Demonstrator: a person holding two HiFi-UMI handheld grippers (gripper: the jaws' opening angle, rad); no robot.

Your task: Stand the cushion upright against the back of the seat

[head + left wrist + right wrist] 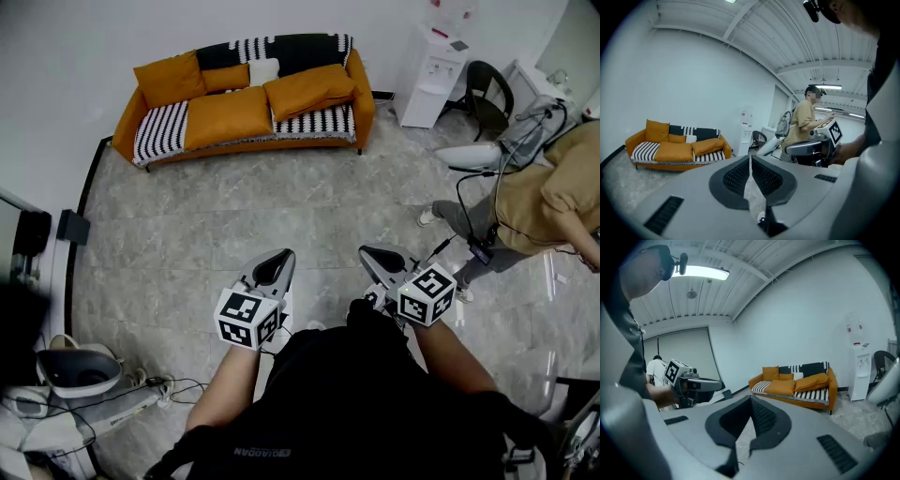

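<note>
An orange sofa (pixel 366 98) with a black-and-white striped cover stands against the far wall, well away from both grippers. A large orange cushion (pixel 227 115) lies flat on its seat, and a second orange cushion (pixel 309 89) lies tilted at the right. Another orange cushion (pixel 169 78) stands upright at the left end, with a small orange and a white one beside it. My left gripper (pixel 279 255) and right gripper (pixel 372 254) are held side by side over the floor, both shut and empty. The sofa (pixel 677 149) shows far beyond the left gripper (pixel 750 159), and the sofa (pixel 797 385) likewise beyond the right gripper (pixel 751 400).
A white water dispenser (pixel 429 75) and a black chair (pixel 487 94) stand right of the sofa. A person in a tan shirt (pixel 544 197) bends over at the right near cables. White equipment with cords (pixel 75 370) sits at lower left. Grey tiled floor lies between me and the sofa.
</note>
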